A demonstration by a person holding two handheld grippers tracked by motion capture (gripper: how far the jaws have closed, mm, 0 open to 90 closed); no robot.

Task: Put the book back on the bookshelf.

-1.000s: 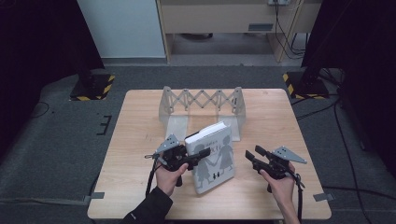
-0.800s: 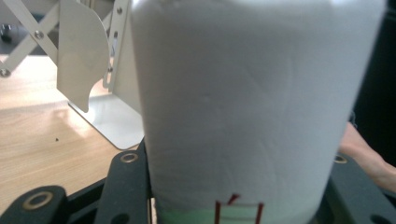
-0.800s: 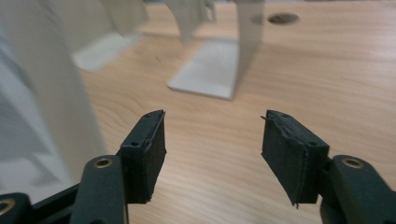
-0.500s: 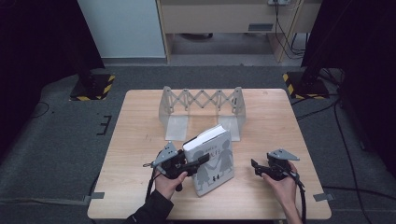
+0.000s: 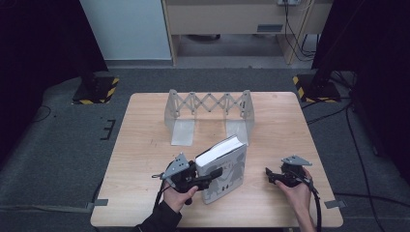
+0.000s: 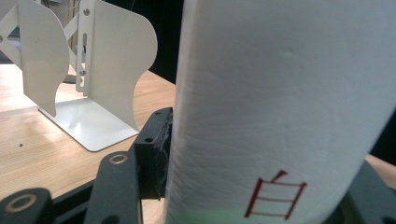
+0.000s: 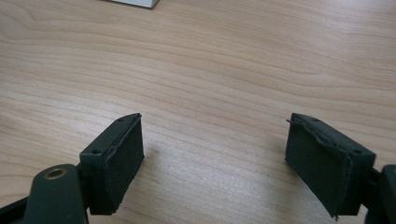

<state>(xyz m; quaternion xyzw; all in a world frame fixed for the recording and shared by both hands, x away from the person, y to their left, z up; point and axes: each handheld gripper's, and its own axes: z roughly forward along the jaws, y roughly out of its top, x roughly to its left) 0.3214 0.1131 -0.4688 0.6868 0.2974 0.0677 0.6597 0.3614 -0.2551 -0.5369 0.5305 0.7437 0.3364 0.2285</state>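
The left gripper (image 5: 205, 178) is clamped on a thick white book (image 5: 224, 167), holding it upright and tilted near the front middle of the table (image 5: 140, 145). Its spine (image 6: 280, 107) fills the left gripper view, one pad (image 6: 159, 154) pressed against it. The right gripper (image 5: 273, 176) hovers low to the book's right, well apart from it, jaws spread wide with bare wood between them. A white folding rack (image 5: 209, 113) stands behind the book

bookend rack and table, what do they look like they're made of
Bookend rack: looks like thin sheet metal, painted matt off-white, with riveted scissor links and bent flat feet. Table: pale wood or wood-look laminate; the grain lines show, but which of the two is unclear.
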